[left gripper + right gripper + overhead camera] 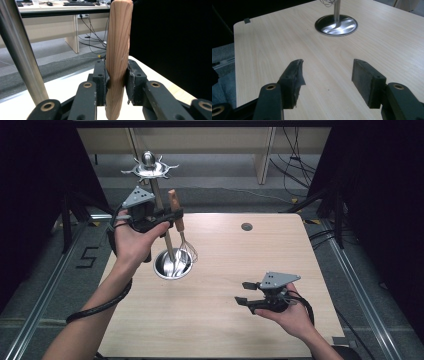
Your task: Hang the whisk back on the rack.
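Observation:
My left gripper (175,215) is shut on the wooden handle (118,50) of a wire whisk (186,251), which it holds upright above the table's far left. The whisk's wire head hangs just over the round steel base (172,265) of a utensil stand. The stand's metal pole (159,200) rises right beside the handle and carries a hooked crown (149,168) on top. My right gripper (243,293) hovers open over the front right of the table, and nothing lies between its pads (364,77). The stand's base (336,25) lies ahead of it.
The light wooden table (240,260) has a small round cable hole (246,226) near its far edge. Black curtains stand on both sides. Cables run across the floor behind the table, and a desk leg (263,155) stands further back.

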A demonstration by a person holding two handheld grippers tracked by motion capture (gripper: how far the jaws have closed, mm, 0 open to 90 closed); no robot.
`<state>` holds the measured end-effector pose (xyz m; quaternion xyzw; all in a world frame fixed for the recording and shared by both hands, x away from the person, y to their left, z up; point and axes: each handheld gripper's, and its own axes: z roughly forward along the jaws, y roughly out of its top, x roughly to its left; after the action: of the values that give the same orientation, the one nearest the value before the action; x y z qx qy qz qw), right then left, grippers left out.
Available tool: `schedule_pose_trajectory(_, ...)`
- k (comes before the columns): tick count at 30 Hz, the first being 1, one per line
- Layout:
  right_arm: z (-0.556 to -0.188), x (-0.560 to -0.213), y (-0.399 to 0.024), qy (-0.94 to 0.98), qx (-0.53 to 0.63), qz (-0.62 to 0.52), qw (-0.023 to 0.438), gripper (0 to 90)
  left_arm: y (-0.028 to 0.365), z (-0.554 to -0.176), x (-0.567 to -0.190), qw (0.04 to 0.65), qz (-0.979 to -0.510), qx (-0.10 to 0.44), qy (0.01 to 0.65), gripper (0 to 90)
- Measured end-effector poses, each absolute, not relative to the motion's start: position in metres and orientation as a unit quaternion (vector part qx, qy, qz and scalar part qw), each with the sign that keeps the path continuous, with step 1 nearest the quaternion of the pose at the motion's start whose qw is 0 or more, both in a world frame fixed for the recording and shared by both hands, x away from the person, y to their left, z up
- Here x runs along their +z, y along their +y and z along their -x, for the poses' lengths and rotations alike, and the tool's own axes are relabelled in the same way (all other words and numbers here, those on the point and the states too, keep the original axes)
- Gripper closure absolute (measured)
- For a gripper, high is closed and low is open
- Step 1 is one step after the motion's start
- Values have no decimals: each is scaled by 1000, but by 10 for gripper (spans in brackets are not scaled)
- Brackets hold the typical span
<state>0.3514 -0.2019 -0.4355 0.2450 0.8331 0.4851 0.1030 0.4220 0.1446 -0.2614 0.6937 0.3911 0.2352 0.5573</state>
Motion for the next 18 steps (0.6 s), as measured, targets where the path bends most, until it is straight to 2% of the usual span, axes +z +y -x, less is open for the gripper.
schedule_pose_trajectory(18, -352, -436, -202, 835, 486, -239, 102, 422, 140, -431, -238, 549, -688, 246, 405, 716)
